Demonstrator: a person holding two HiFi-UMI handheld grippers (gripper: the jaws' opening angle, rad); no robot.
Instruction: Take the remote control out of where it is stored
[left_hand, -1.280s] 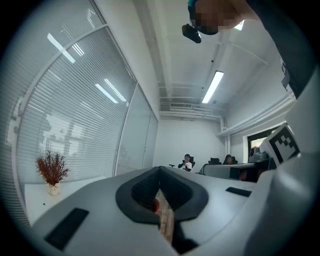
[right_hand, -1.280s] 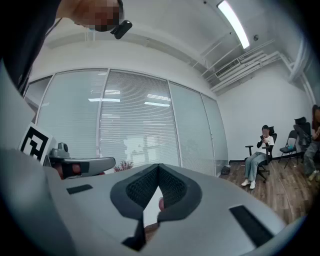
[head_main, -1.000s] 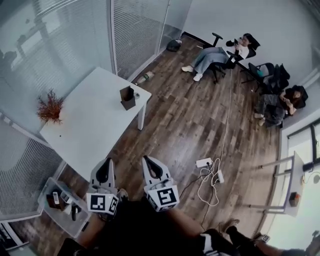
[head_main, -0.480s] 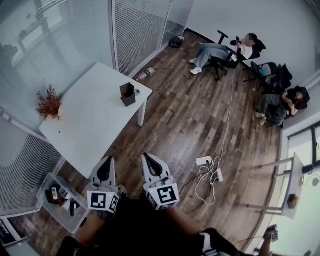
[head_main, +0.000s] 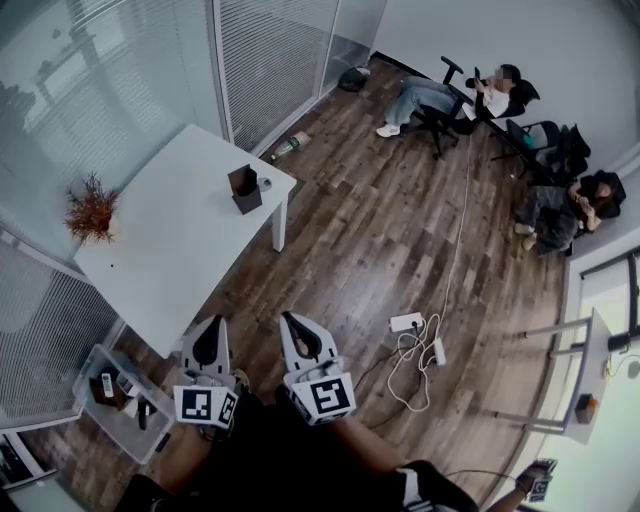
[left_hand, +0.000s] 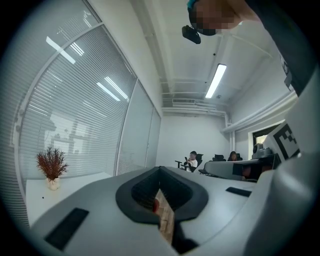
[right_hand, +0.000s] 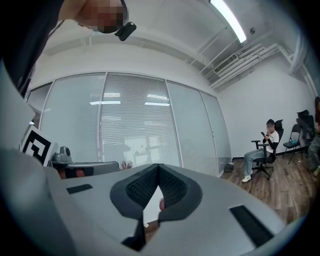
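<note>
1. Left gripper (head_main: 211, 323) and right gripper (head_main: 291, 318) are held low, close to the person's body, over the dark wood plank floor (head_main: 350, 250). Each gripper's own view shows its jaws brought together at the tips, with nothing between them.
2. The remote control cannot be picked out for certain; there are two likely stores.
   - A dark square holder (head_main: 243, 190) stands near the far corner of the white rectangular table (head_main: 170, 245), with a slim dark thing upright in it.
   - A clear plastic bin (head_main: 97, 358) sits on the floor below the table's near end. It holds a small white oblong piece (head_main: 107, 384) and a black slim piece (head_main: 142, 413), both lying flat.
3. Key relation:
   - The holder lies ahead and a little left of both sets of tips, well apart, with the tabletop in between.
   - The bin lies to the left of the left gripper, near it and lower.
   - Either way the left gripper is the nearer one.
4. Long axis:
   - In the holder it is vertical, so a straight lift should clear it.
   - In the bin it is flat, so a pinch from above across the short side is needed.
5. Judgement: the reach has not begun, and the jaws must part before any grasp.
6. Also noted: a red-brown dried plant (head_main: 90, 208) at the table's left edge and a white power strip (head_main: 407, 323) on the floor to the right.
</note>
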